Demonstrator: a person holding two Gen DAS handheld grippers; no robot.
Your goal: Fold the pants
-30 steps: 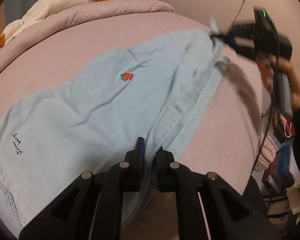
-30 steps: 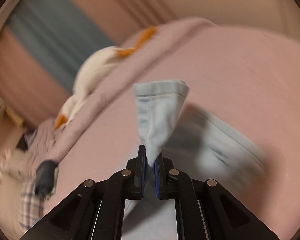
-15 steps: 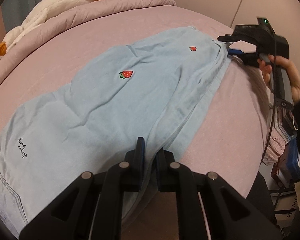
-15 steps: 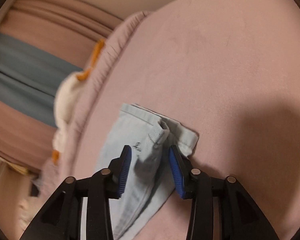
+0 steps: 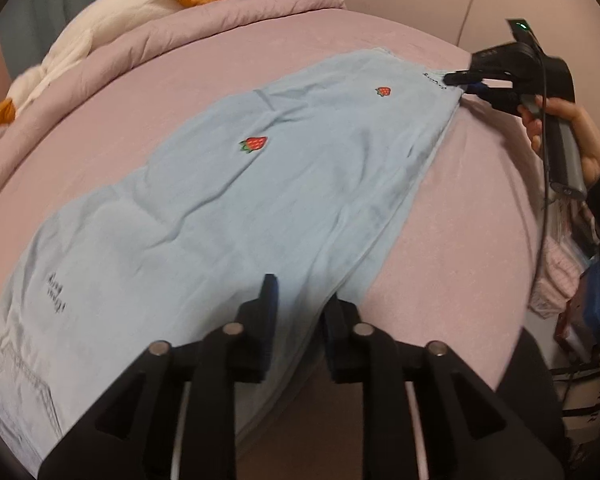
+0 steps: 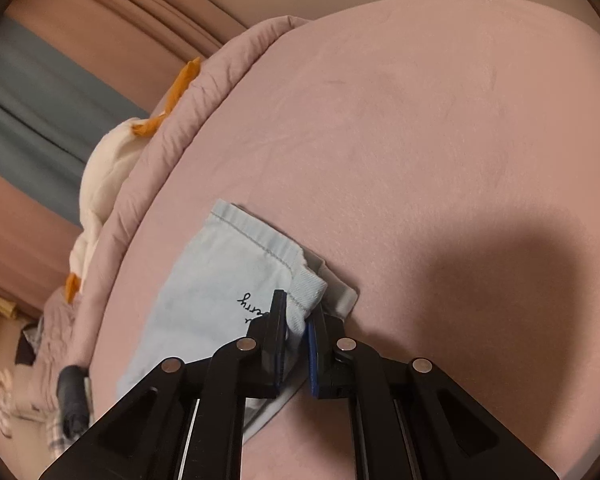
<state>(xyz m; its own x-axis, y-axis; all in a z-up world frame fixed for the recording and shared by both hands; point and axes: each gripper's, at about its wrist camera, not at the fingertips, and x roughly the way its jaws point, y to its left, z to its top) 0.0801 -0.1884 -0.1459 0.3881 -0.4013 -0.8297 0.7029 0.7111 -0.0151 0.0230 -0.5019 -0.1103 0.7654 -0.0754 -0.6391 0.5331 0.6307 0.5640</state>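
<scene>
Both grippers are seen at the light-blue strawberry-embroidered denim pants [image 5: 284,200], laid lengthwise, legs stacked, on the pink bed [image 5: 460,240]: the left gripper [image 5: 298,300] is parted over the edge near the seat, the right gripper [image 6: 298,316] narrowly parted around a hem corner. Only the leg-on-leg fold appears done; crosswise folds are judged left.

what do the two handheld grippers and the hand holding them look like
Both the left gripper and right gripper are matte black plastic with blue finger pads and round silver bolts. The right one has a grey handle, black cable and green light; the bare hand wears a dark sleeve.
</scene>
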